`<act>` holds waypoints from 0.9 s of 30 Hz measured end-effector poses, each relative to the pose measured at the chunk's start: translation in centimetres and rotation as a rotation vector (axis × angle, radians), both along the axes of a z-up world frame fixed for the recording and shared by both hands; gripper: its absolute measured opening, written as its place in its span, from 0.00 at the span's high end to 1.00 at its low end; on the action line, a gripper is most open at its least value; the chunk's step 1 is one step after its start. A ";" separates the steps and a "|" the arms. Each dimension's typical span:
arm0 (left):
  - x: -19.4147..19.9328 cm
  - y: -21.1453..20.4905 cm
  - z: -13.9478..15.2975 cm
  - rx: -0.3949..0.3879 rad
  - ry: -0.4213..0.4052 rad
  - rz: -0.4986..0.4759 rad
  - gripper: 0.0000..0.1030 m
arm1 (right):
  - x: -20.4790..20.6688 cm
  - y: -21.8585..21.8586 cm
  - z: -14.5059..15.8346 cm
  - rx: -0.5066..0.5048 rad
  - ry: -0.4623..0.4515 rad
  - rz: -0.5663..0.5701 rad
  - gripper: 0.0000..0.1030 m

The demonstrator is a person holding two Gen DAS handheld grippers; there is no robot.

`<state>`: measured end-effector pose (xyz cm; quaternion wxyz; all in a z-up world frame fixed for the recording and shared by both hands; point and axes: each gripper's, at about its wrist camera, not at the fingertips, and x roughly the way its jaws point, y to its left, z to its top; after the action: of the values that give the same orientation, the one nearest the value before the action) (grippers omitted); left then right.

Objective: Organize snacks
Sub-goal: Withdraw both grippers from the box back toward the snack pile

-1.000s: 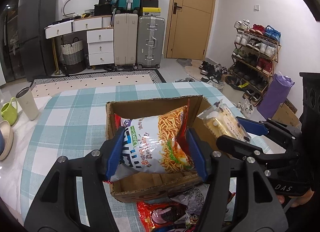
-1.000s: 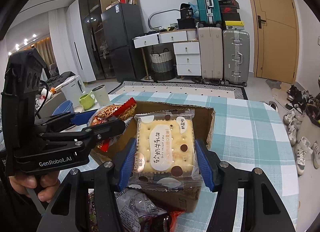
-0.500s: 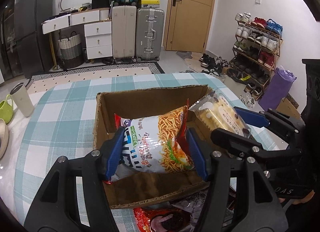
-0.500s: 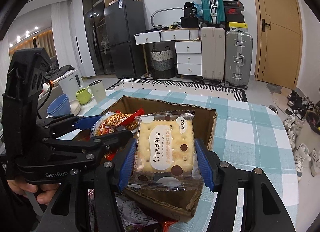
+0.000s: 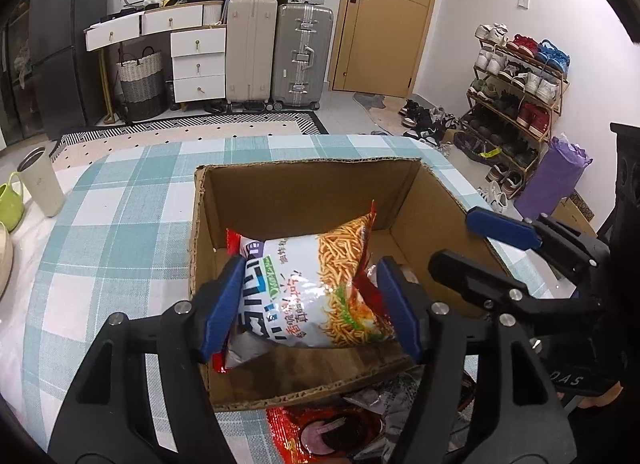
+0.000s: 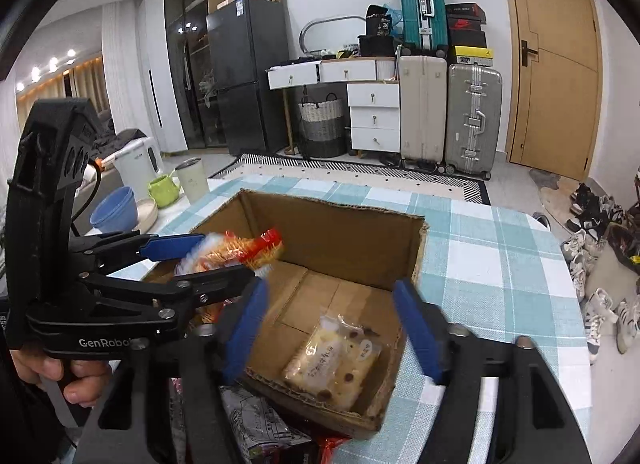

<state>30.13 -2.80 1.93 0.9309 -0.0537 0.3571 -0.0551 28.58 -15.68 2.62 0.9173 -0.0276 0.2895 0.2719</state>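
Note:
An open cardboard box (image 5: 304, 184) (image 6: 340, 224) stands on the checked table. My left gripper (image 5: 308, 296) is shut on a white and orange noodle-snack bag (image 5: 316, 288) and holds it over the box's near left part; the bag also shows blurred in the right wrist view (image 6: 236, 250). My right gripper (image 6: 332, 324) is open and empty above the box's near right corner. A cracker pack (image 6: 334, 360) lies on the box floor below it. The right gripper (image 5: 476, 240) also shows open in the left wrist view.
More snack packs (image 5: 340, 424) (image 6: 260, 424) lie on the table in front of the box. A beige cup (image 5: 40, 184), a green mug (image 6: 162, 190) and a blue bowl (image 6: 114, 214) stand at the table's left. Suitcases, drawers and a shoe rack are beyond.
My right gripper has opened and the cracker pack has dropped into the box. Both grippers moved further forward over the box; the left still holds the noodle-snack bag.

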 end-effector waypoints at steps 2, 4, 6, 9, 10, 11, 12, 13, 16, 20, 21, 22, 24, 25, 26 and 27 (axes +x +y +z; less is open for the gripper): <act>-0.3 0.0 0.4 0.013 -0.013 0.008 0.25 | -0.4 -0.7 0.4 0.013 -0.007 -0.018 0.14; -1.0 0.1 0.9 0.018 -0.027 0.014 0.21 | -0.7 -1.4 0.7 0.021 0.002 -0.036 0.06; -1.6 0.3 1.4 0.008 -0.033 0.010 0.18 | -1.0 -2.1 1.0 0.036 0.011 -0.041 0.03; -3.0 0.4 2.1 0.004 -0.041 0.012 0.04 | -1.8 -3.0 1.3 0.038 0.024 -0.055 0.01; -3.5 0.4 2.3 0.007 -0.045 0.014 0.00 | -2.3 -3.3 1.4 0.031 0.025 -0.061 0.01; -4.1 0.3 2.6 0.008 -0.053 0.012 0.01 | -2.6 -3.5 1.4 0.025 0.025 -0.066 0.01; -4.8 0.2 2.8 0.012 -0.058 0.011 0.01 | -3.0 -3.6 1.5 0.021 0.027 -0.068 0.01; -5.4 0.1 3.1 0.017 -0.061 0.011 0.01 | -3.5 -3.8 1.4 0.018 0.030 -0.070 0.01; -7.7 0.1 3.6 0.023 -0.066 0.015 0.01 | -4.9 -4.3 1.1 0.019 0.039 -0.070 0.01; -10.4 0.3 3.9 0.020 -0.061 0.021 0.01 | -6.6 -4.7 0.5 0.007 0.055 -0.072 0.01; -10.9 0.4 3.9 0.017 -0.061 0.020 0.01 | -7.0 -4.8 0.4 0.006 0.056 -0.073 0.01; -11.6 0.5 3.9 0.016 -0.062 0.022 0.01 | -7.4 -4.7 0.2 0.006 0.056 -0.074 0.01; -12.9 0.7 3.8 0.016 -0.063 0.029 0.01 | -8.1 -4.7 -0.1 0.003 0.059 -0.074 0.01; -13.6 0.8 3.7 0.015 -0.061 0.029 0.01 | -8.4 -4.7 -0.1 0.001 0.063 -0.074 0.01; -14.0 0.9 3.6 0.014 -0.058 0.030 0.01 | -8.7 -4.7 -0.2 0.000 0.065 -0.075 0.01; -14.6 1.0 3.6 0.012 -0.056 0.031 0.01 | -9.0 -4.7 -0.2 0.002 0.065 -0.077 0.01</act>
<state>15.53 -1.80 5.48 0.9415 -0.0519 0.3305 -0.0398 19.60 -20.39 2.39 0.9172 -0.0066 0.3198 0.2377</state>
